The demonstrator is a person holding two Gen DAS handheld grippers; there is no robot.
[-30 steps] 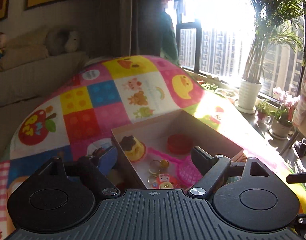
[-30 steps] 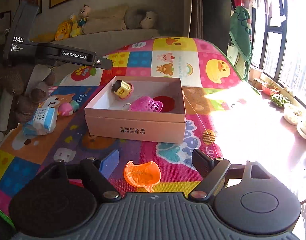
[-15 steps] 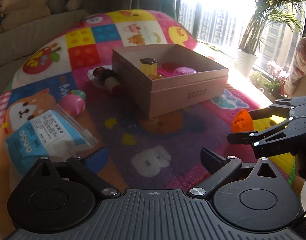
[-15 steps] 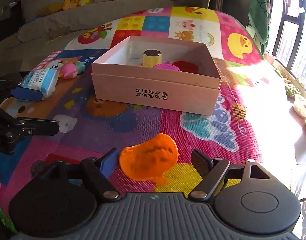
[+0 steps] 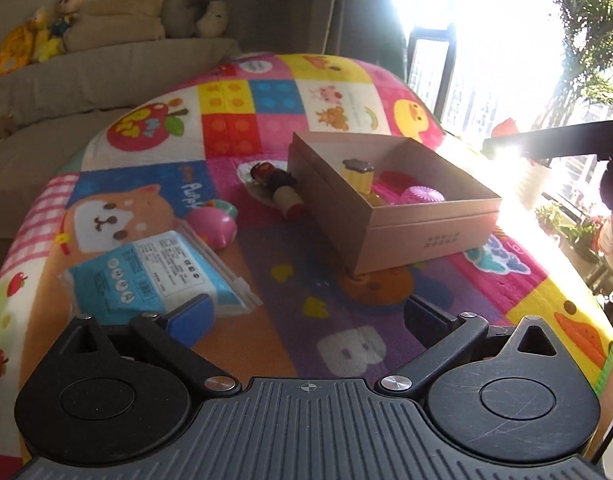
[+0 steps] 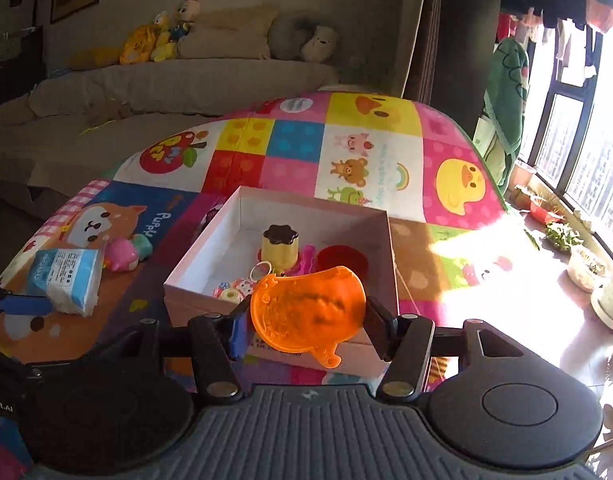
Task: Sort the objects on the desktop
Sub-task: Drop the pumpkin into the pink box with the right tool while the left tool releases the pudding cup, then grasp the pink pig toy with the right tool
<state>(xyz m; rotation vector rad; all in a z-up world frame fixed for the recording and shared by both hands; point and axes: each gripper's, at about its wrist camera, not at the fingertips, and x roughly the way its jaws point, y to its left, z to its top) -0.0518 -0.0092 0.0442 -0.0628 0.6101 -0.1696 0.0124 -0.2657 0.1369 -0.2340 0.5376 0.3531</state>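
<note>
Two grippers in play, only one loaded. Your right gripper [image 6: 306, 322] is pinching the orange mould [image 6: 308, 314] across its wide body, blue pad on one flank, black pad on the other, tab end pointing down and toward you. It hangs clear of the mat [image 6: 358, 152], just above the near wall of the cardboard box [image 6: 234, 220].

Key relation: the box opening lies straight ahead of the jaws and slightly below; the mould is over the near rim, not yet over the box floor. Likely next call: push forward past the near wall, then release. Landing spot is crowded — pudding toy [image 6: 280, 246], red disc [image 6: 342, 260] and small trinkets sit at the middle and near side of the box.

Your left gripper [image 5: 306, 316] has its jaws spread wide, holding nothing. It hovers over the mat's near-left area, the tissue pack [image 5: 154, 276] just beside its blue pad. Pink ball [image 5: 212, 224] lies beyond the pack; doll [image 5: 280, 188] lies against the box's left wall. Left hand is nearer all three.
</note>
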